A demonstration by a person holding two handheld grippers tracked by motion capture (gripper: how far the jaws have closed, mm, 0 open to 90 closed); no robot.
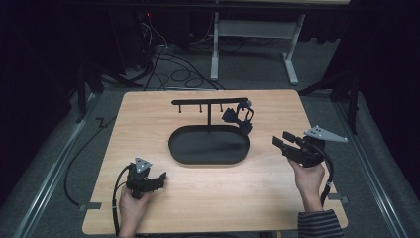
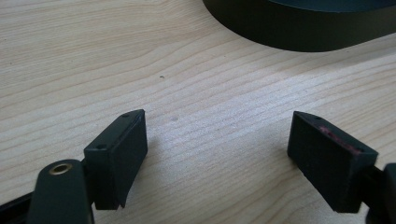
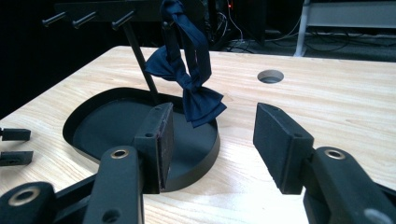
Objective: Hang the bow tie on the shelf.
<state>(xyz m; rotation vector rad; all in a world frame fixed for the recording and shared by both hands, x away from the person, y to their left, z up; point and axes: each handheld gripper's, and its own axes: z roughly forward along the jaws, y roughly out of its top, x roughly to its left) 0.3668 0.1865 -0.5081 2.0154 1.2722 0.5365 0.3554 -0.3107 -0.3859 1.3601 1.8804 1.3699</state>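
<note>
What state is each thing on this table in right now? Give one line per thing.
Bow tie: hanging from the rack, untouched.
Rack: upright in the tray, other pegs bare.
Tray: flat on the table.
Left tongs: open, nothing between them.
Right tongs: open, pointing toward the bow tie.

Pale wood-grain worktop [image 1: 198, 193], bare along its near edge. A round cut-out hole [image 3: 270, 76] sits in its surface towards the far side. Behind it, on grey floor [image 1: 257, 69], a tangle of dark cables [image 1: 173, 69] (quite a nest). A white frame [image 1: 214, 54] stands there on two legs. A tiny red glow [image 1: 148, 15] in the dark, possibly an indicator light.
</note>
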